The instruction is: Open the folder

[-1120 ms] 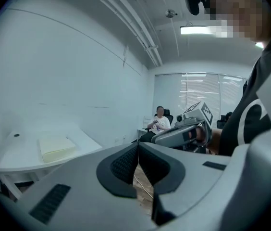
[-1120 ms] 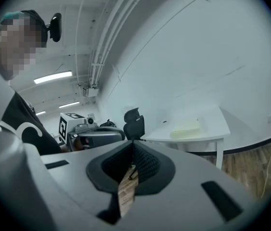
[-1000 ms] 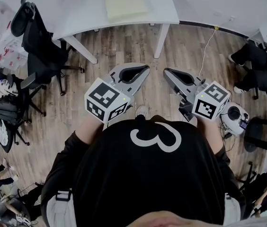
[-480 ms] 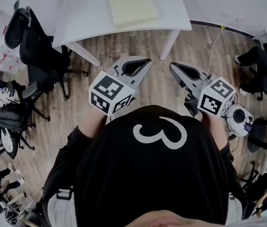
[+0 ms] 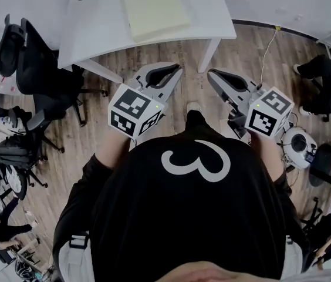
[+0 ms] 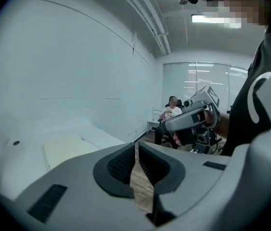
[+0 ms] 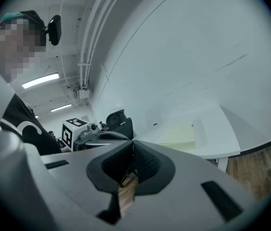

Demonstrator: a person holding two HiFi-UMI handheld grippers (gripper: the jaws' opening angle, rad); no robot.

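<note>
A pale yellow folder (image 5: 155, 10) lies closed on the white table (image 5: 95, 22) at the top of the head view. It also shows flat on the table in the left gripper view as the folder (image 6: 66, 150) and in the right gripper view as the folder (image 7: 178, 136). My left gripper (image 5: 177, 70) and right gripper (image 5: 210, 74) hang side by side over the wood floor, short of the table's front edge. Both are shut with nothing between their jaws. The left gripper (image 6: 136, 146) points at the table's left part, while the right gripper (image 7: 133, 143) points toward the folder.
Black office chairs (image 5: 42, 57) stand left of the table. Table legs (image 5: 209, 51) drop to the floor ahead of my grippers. A cable (image 5: 265, 51) and a round device (image 5: 297, 143) lie at the right, near a seated person's legs (image 5: 324, 81).
The table and folder have come closer and lower in the head view as the person walked toward them. Both grippers moved forward with them and stayed shut.
</note>
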